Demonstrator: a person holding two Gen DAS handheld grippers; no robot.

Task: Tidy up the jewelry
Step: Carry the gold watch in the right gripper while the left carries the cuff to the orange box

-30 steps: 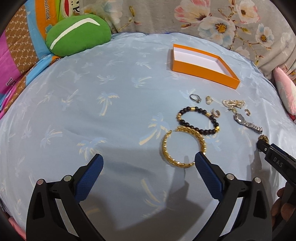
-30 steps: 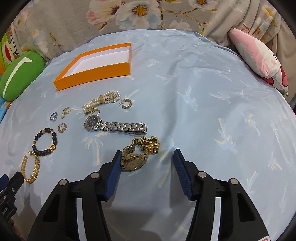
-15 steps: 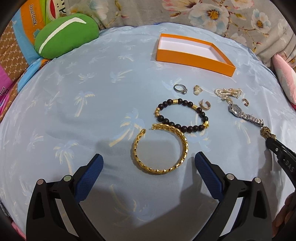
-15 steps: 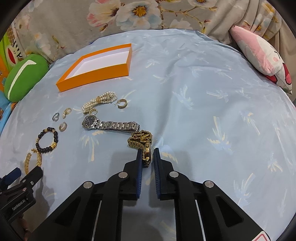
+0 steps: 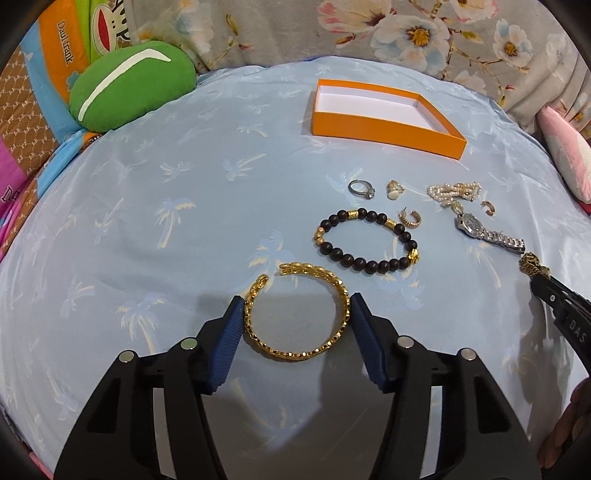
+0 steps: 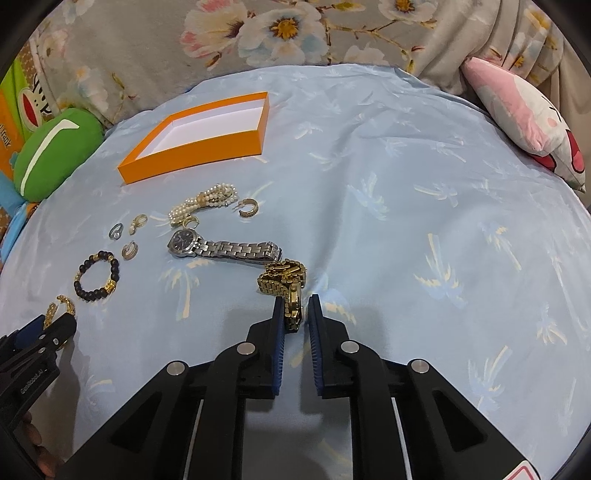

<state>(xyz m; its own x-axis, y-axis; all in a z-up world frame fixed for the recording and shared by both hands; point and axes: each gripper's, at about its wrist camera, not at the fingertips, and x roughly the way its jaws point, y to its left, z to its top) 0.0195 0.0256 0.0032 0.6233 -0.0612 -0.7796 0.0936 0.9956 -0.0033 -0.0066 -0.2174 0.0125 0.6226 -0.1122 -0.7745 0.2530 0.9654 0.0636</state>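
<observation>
My left gripper (image 5: 295,310) has closed around a gold bangle (image 5: 295,314) lying on the blue sheet; both pads touch its sides. My right gripper (image 6: 296,306) is shut on a gold watch (image 6: 288,286), its band bunched ahead of the tips. An empty orange box (image 5: 384,122) sits at the back, also in the right wrist view (image 6: 195,147). Between lie a black bead bracelet (image 5: 365,240), a silver watch (image 6: 225,247), a pearl bracelet (image 6: 203,203), a silver ring (image 5: 362,189) and small gold earrings (image 5: 409,219).
A green cushion (image 5: 133,85) lies at the back left. A pink and white pillow (image 6: 524,118) lies at the back right. Floral fabric (image 6: 258,33) rises behind the bed. The blue palm-print sheet (image 6: 443,221) is bare to the right of the jewelry.
My left gripper moved forward and closed from wide open onto the gold bangle. My right gripper closed on the gold watch and has kept hold of it.
</observation>
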